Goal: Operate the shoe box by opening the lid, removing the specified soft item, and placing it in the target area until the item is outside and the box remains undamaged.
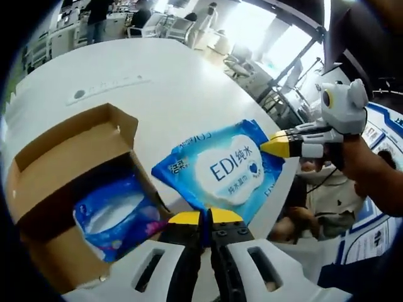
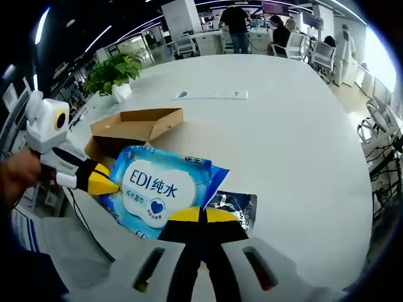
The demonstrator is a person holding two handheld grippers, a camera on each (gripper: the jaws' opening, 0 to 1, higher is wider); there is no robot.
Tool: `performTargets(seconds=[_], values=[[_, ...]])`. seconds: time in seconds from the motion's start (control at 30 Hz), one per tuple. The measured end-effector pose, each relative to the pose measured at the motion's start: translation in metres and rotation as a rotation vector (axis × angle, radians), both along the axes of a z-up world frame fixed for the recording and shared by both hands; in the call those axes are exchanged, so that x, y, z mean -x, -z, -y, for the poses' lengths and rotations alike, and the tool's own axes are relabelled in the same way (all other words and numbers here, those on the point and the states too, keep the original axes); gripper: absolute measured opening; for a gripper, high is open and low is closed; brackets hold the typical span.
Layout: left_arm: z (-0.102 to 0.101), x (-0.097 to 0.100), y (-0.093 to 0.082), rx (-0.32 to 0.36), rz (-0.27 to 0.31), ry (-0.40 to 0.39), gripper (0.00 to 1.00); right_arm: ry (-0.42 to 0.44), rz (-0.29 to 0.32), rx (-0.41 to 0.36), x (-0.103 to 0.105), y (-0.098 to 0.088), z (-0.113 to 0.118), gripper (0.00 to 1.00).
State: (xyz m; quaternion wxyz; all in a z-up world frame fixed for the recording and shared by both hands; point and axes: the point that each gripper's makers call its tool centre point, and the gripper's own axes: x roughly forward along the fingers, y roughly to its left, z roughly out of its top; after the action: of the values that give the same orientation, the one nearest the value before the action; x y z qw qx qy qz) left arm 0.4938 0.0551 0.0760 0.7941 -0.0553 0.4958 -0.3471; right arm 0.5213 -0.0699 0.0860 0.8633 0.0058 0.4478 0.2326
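Between both claws, shut on edges: wipes pack (image 1: pixel 225 168).

Box (image 1: pixel 69 157): set on the desk (image 1: pixel 170 94), lid open, left of the wipes in the left gripper view.
Pouch (image 1: pixel 116 217): lying inside the box.
Wipes (image 1: pixel 223 170): held between both tongs, above the desk edge.
Strip (image 2: pixel 211 95): on the desk, behind the box.

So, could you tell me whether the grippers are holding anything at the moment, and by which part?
Both hold the blue wipes pack: the left gripper is shut on one edge, the right gripper on the opposite edge, beside the open box.
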Motion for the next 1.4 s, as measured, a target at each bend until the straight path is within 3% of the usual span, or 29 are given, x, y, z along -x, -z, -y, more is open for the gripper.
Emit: performTargets(seconds=[0.73,1.4], values=[[0.045,0.005,0.042,-0.019,-0.048,0.069,0.0,0.047,-0.054,0.008,0.003,0.046,0.044,0.0],[0.056,0.003,0.077,-0.059,-0.089,0.1,0.0,0.048,-0.105,0.008,0.0,0.084,0.053,0.0]])
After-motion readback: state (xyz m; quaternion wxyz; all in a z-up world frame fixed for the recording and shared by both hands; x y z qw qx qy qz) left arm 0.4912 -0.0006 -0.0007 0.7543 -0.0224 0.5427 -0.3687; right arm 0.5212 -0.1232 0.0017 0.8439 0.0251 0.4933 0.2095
